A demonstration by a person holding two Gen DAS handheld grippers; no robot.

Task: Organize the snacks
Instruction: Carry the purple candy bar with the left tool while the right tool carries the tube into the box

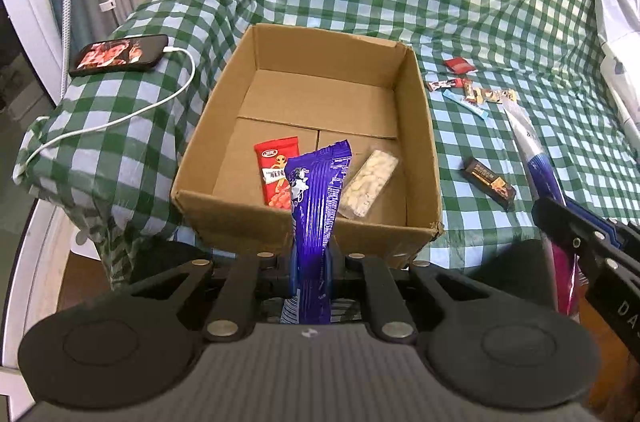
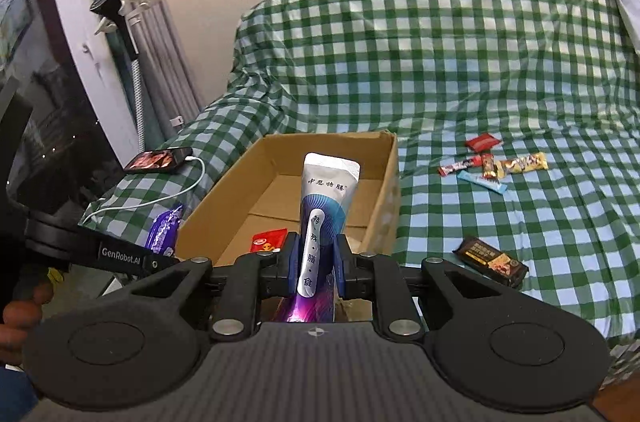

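An open cardboard box [image 1: 418, 126] [image 2: 390, 190] sits on a green checked bedcover. Inside lie a red snack packet [image 1: 276, 178] [image 2: 268, 240] and a clear pack of pale nuts [image 1: 370, 182]. My left gripper [image 1: 312, 262] is shut on a purple snack packet [image 1: 316, 198], held upright at the box's near edge; it also shows in the right wrist view [image 2: 164, 230]. My right gripper [image 2: 314, 262] is shut on a white, blue and purple pouch [image 2: 326, 198], held upright in front of the box; the pouch also shows in the left wrist view [image 1: 532, 150].
A dark chocolate bar [image 1: 488, 182] [image 2: 490, 260] lies on the cover right of the box. Several small wrapped sweets [image 1: 472, 86] [image 2: 496, 164] lie farther back. A phone [image 1: 120, 54] [image 2: 158, 160] on a white cable rests left of the box.
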